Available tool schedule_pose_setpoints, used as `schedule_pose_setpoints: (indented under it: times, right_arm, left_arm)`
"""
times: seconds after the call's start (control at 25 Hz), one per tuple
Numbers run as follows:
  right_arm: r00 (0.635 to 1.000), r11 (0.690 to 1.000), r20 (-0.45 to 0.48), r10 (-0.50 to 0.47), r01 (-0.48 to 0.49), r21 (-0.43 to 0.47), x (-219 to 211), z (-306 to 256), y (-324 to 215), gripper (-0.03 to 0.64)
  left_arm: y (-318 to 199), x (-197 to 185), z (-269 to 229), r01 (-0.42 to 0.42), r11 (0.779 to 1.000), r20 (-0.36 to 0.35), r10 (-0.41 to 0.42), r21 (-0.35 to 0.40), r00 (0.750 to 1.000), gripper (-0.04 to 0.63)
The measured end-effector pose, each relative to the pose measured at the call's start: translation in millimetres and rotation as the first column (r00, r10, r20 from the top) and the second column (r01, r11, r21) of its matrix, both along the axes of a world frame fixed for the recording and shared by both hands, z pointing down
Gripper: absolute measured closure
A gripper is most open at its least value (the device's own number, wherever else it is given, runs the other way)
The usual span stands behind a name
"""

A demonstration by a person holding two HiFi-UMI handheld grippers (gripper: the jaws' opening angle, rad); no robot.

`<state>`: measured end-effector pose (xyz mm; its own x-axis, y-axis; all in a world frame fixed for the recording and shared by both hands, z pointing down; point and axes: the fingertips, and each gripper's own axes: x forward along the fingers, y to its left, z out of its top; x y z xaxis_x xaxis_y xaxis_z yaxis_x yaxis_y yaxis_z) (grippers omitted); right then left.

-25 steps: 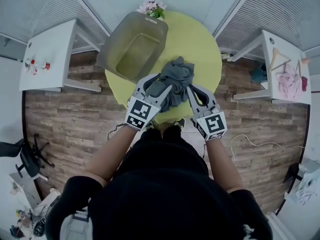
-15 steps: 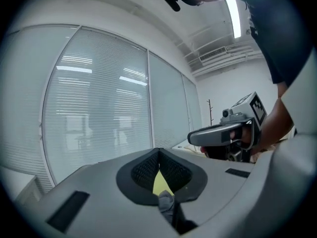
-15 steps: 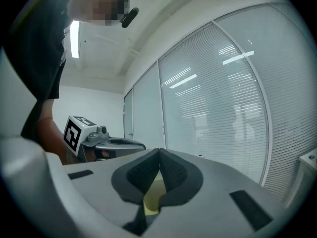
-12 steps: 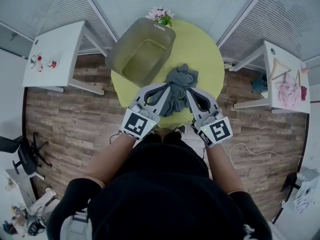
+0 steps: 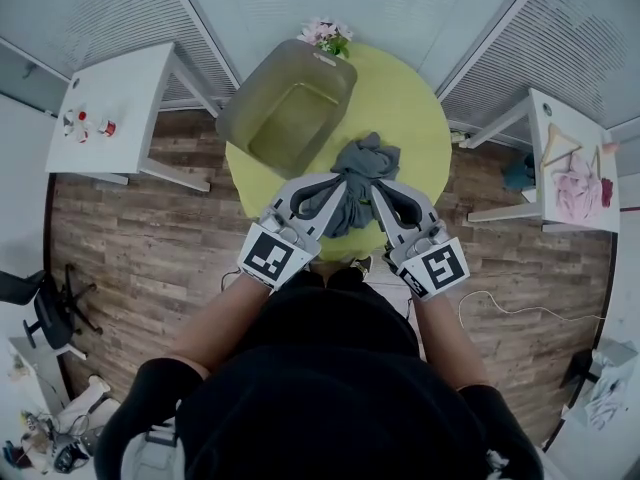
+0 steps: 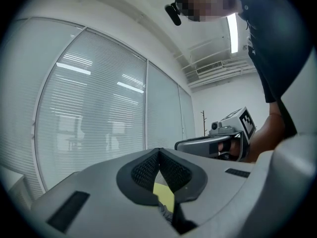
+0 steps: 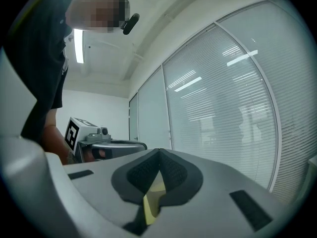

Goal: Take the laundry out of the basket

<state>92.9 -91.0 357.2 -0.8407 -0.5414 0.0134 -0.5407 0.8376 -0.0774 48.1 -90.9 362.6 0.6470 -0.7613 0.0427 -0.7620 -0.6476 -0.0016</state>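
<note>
Nearest in the head view is the person's black-clad torso, with both forearms reaching out toward twelve o'clock over a wood-plank floor (image 5: 140, 238). The left gripper (image 5: 338, 181) and the right gripper (image 5: 376, 184) converge, their tips meeting at a bunched grey garment (image 5: 365, 158). The garment sits between them above the near half of a round yellow-green table (image 5: 410, 98), outside the basket. In the left gripper view the jaws are pressed together at the tips, with a scrap of the grey cloth showing at the bottom of the gap and a sliver of the table behind it. In the right gripper view the jaws are likewise closed tip to tip, and only the table's yellow shows through the gap. The head view puts those tips in the cloth, so both appear pinched on the garment. From the garment, the olive laundry basket (image 5: 245, 108) stands at about eleven o'clock on the table with nothing inside it. A small bunch of pink flowers (image 5: 325, 36) sits at the table's far edge, at twelve o'clock. Well apart, a white side table (image 5: 120, 88) stands at ten o'clock. Another at three o'clock carries a hanger (image 5: 560, 140) and pink cloth (image 5: 582, 183).
</note>
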Motion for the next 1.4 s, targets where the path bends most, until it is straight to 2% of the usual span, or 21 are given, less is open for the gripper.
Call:
schedule_pose_setpoints:
  times: [0.2,1.4]
  right_arm:
    - [1.0,1.0,-0.023,-0.006,0.006,0.023,-5,-2,3,0.594]
    - [0.999,1.0,-0.043,0.013,-0.012,0.024,-11,5,9,0.595]
  left_arm:
    - [6,0,-4,-0.016,1.0,0.015,0.016,0.014,1.0,0.586]
    - [13,-3,8,-0.047,0.998,-0.025,0.046,-0.03,0.999,0.586]
